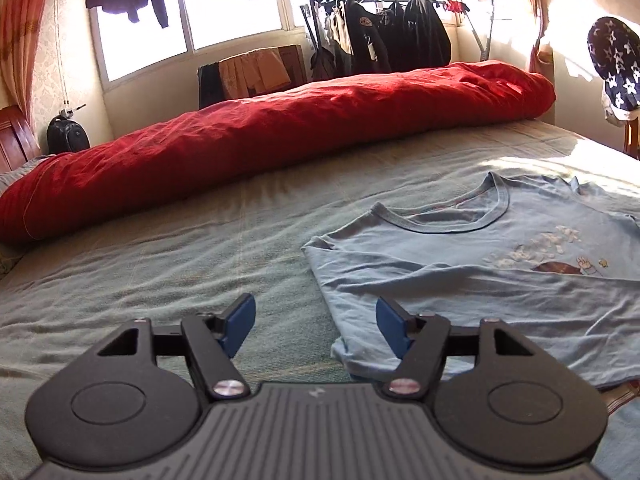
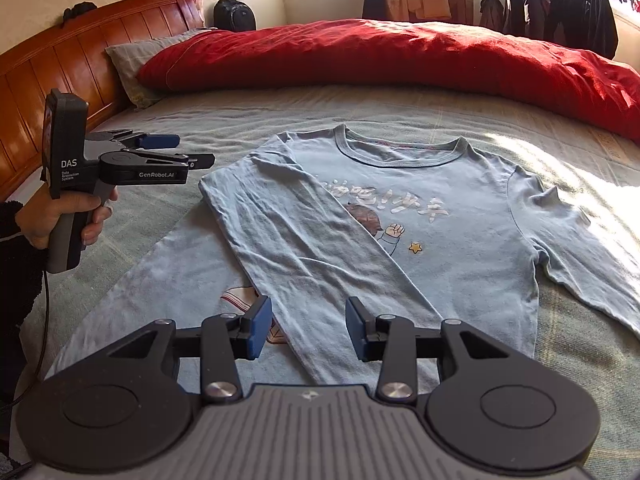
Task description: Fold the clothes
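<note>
A light blue long-sleeved shirt (image 2: 440,208) with a cartoon print lies flat on the bed, front up. Its left sleeve (image 2: 304,248) is folded diagonally across the body; the other sleeve (image 2: 592,264) lies spread out to the right. The shirt also shows in the left wrist view (image 1: 480,264). My right gripper (image 2: 308,328) is open and empty, just above the folded sleeve's cuff end. My left gripper (image 1: 316,326) is open and empty, at the shirt's left folded edge; in the right wrist view it (image 2: 188,152) hovers left of the shirt's shoulder.
A rolled red quilt (image 2: 400,56) lies along the bed's far side, with a grey pillow (image 2: 136,64) by the wooden headboard (image 2: 60,68). The grey-green bedsheet (image 1: 160,256) spreads left of the shirt. A clothes rack (image 1: 392,36) stands by the window.
</note>
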A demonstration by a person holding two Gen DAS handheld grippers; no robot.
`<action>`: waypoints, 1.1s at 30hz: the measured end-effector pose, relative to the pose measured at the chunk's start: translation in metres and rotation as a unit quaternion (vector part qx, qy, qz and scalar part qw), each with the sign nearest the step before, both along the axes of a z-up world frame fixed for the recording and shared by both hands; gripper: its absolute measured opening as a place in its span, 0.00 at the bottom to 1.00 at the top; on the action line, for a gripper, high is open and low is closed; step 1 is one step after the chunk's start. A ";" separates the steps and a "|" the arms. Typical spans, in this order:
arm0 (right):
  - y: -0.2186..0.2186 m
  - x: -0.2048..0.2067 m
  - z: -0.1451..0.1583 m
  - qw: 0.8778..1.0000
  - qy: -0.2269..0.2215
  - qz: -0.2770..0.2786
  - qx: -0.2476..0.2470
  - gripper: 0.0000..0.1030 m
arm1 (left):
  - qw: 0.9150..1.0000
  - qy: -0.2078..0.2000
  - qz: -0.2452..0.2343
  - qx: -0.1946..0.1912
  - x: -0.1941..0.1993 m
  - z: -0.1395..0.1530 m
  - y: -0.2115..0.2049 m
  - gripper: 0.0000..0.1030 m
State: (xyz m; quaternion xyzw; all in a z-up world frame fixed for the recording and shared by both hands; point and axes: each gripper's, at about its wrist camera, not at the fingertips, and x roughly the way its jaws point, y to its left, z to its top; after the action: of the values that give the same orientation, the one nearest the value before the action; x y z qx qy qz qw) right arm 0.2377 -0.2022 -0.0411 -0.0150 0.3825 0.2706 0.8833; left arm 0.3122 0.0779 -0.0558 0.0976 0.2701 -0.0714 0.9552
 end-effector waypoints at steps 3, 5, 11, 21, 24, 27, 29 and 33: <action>0.000 0.000 -0.002 1.000 0.004 -0.001 0.002 0.44 | 0.994 0.034 -0.050 -0.087 0.009 -0.007 -0.004 0.50; -0.001 0.000 -0.006 1.000 0.009 -0.004 0.005 0.44 | 0.993 0.048 -0.062 -0.090 0.012 -0.014 -0.010 0.50; -0.014 0.000 -0.016 0.999 0.024 -0.024 0.017 0.44 | 0.985 0.116 -0.050 -0.119 0.015 -0.034 0.004 0.52; -0.041 -0.006 -0.041 0.995 0.057 -0.061 0.063 0.46 | 0.984 0.102 -0.059 -0.137 0.036 0.004 -0.003 0.58; -0.043 -0.008 -0.043 0.993 0.059 -0.066 0.076 0.47 | 0.980 0.114 -0.064 -0.148 0.067 -0.006 -0.015 0.58; -0.047 -0.011 -0.045 0.992 0.063 -0.068 0.086 0.47 | 0.977 0.140 -0.049 -0.155 0.099 -0.024 -0.022 0.58; -0.050 -0.013 -0.046 0.991 0.065 -0.067 0.092 0.47 | 0.975 0.149 -0.032 -0.159 0.117 -0.034 -0.021 0.58; -0.057 -0.015 -0.050 0.989 0.070 -0.069 0.111 0.47 | 0.978 0.148 -0.003 -0.150 0.143 -0.040 -0.020 0.61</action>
State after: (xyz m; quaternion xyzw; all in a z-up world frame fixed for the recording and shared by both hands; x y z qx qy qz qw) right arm 0.2227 -0.2591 -0.0908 0.1284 0.4115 0.2500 0.8670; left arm 0.4552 0.0578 -0.0955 -0.0571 0.3945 -0.1279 0.9081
